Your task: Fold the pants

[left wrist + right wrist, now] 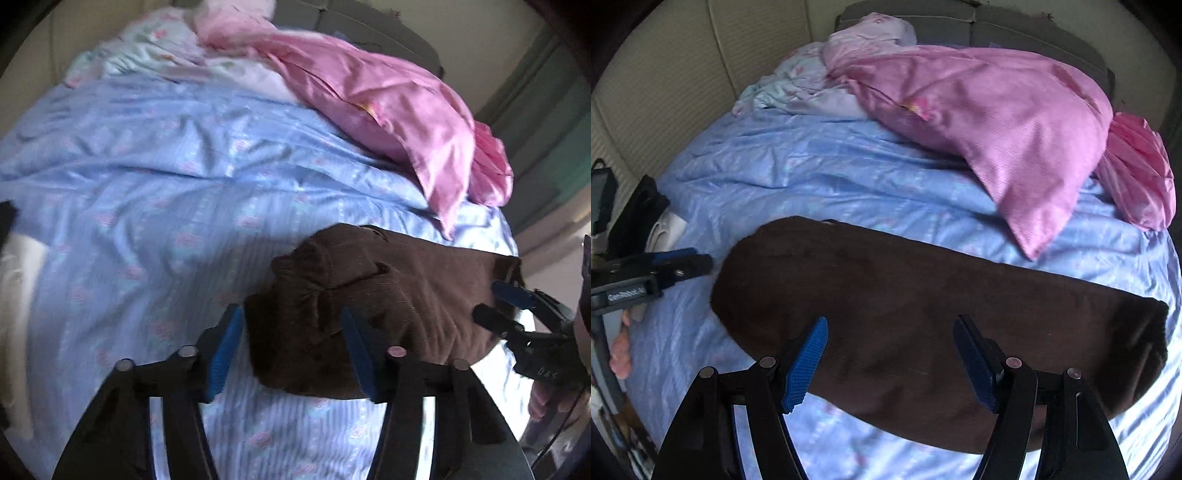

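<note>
The near edge of the dark brown corduroy pants [905, 306] is hidden behind the right hand-held gripper [890, 360] in the right wrist view. In the left wrist view the blue-padded fingers [354, 347] of the left hand-held gripper [291, 345] cover part of the bunched end. The pale blue floral bed cover [147, 206] is blurred towards the far left. A black object [639, 218] at the left bed edge is too indistinct to identify. The pink satin pillow [997, 122] conceals bedding beneath it.
</note>
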{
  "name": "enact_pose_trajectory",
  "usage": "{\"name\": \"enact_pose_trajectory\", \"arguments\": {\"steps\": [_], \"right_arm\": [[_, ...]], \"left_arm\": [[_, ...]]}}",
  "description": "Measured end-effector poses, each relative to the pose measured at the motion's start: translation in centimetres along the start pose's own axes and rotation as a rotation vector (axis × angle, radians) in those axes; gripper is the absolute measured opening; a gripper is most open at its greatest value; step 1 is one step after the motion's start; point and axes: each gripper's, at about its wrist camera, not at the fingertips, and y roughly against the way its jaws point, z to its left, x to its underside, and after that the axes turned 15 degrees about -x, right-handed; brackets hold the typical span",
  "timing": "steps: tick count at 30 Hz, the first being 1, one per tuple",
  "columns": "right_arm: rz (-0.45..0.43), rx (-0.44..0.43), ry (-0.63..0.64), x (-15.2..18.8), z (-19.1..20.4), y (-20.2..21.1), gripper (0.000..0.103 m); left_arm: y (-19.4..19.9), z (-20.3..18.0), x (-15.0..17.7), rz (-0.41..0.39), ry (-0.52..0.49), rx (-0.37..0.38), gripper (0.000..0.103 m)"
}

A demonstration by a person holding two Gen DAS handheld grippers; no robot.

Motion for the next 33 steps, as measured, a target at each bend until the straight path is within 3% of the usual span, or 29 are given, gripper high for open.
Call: {"name": "enact_pose_trajectory", "arguments": {"steps": [2, 8, 12, 14, 15, 17, 18, 21, 26, 33], "right_arm": [[0.006, 0.010, -0.013, 0.0, 0.8, -0.6, 0.071], [0.011, 0.034, -0.078, 0.5, 1.7, -1.1, 0.071], [0.014, 0.021, -0.136, 0.5, 1.8, -1.7, 0.071], [0.018, 0.023, -0.153, 0.3, 2.1, -2.4, 0.071], [0.018, 0.025, -0.156, 0.2, 2.1, -2.6, 0.071], [0.016, 0.019, -0.164, -0.2, 2.5, -3.1, 0.071], [0.013, 0.015, -0.164, -0.3, 2.7, -3.2, 0.071], [-0.001, -0.003, -0.149, -1.0, 3.7, -3.6, 0.071], [0.038, -0.039, -0.121, -1.8, 5.0, -6.9, 0.071], [0.107, -0.021, -0.092, -3.0, 5.8, -12.1, 0.071]], "left_arm": [[-1.3, -0.2, -0.5, 0.030, 0.000, 0.060, 0.037], [-4.2, 0.6, -0.7, 0.116, 0.074, 0.139, 0.037], [-6.3, 1.4, 0.4, 0.233, 0.132, 0.196, 0.039], [-6.3, 1.8, 0.5, 0.234, 0.158, 0.219, 0.036], [-6.1, 1.8, 0.4, 0.224, 0.155, 0.226, 0.030], [-5.0, 1.8, 0.3, 0.197, 0.133, 0.214, 0.023], [-4.1, 1.7, 0.3, 0.170, 0.119, 0.203, 0.014], [-1.3, 2.2, 0.8, 0.107, 0.132, 0.220, 0.009], [0.4, 2.7, 3.1, 0.074, 0.098, 0.160, 0.008], [-2.5, 3.5, 2.5, 0.120, 0.080, 0.091, 0.010]]}}
